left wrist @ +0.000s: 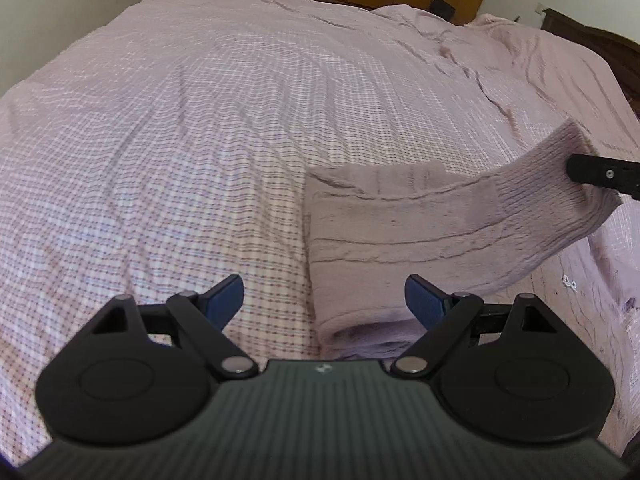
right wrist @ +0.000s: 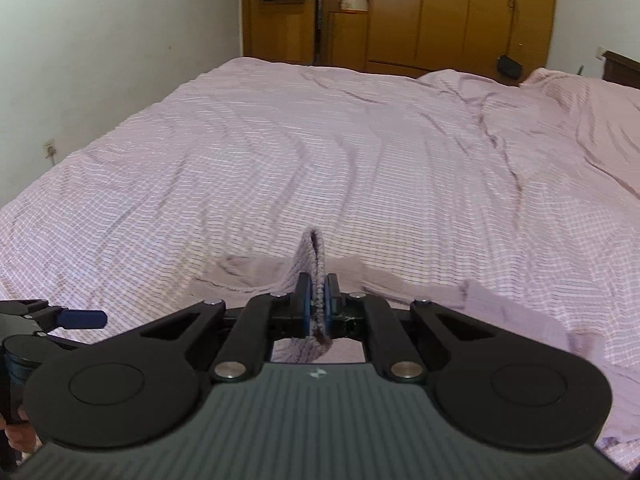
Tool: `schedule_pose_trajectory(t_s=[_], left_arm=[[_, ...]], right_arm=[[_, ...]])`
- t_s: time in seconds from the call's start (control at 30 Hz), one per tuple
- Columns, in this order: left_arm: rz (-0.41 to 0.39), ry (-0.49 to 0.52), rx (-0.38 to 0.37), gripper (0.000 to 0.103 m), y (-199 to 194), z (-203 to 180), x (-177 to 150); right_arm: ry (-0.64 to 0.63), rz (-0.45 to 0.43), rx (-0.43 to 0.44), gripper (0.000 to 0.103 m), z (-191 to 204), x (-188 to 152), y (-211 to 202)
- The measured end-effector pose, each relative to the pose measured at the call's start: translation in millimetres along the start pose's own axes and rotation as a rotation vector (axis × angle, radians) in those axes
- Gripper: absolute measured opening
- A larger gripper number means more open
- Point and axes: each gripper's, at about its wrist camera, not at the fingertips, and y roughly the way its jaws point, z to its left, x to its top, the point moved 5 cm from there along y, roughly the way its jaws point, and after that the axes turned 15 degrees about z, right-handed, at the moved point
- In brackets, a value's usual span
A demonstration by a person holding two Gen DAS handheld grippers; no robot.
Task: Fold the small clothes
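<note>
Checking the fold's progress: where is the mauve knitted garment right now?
The mauve knitted garment lies on the checked bedspread, right of the open left gripper; its cuff is pinched in the right gripper.

Black tongs point(left wrist: 323, 300), blue pads point(left wrist: 226, 300)

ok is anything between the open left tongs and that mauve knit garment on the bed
Nothing visible. The left tongs stand open right over the near folded edge of the garment, with only checked bedspread beside it. The right tongs are shut on the garment's far end, off to the side.
</note>
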Motion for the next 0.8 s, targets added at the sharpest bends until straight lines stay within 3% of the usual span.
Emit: schedule_pose_trajectory(t_s=[0.8], left_arm=[[0.065, 0.059, 0.119, 0.089, 41, -15, 2]], right_arm=[[0.164, 0.047, -0.100, 0.006, -164, -66, 18]])
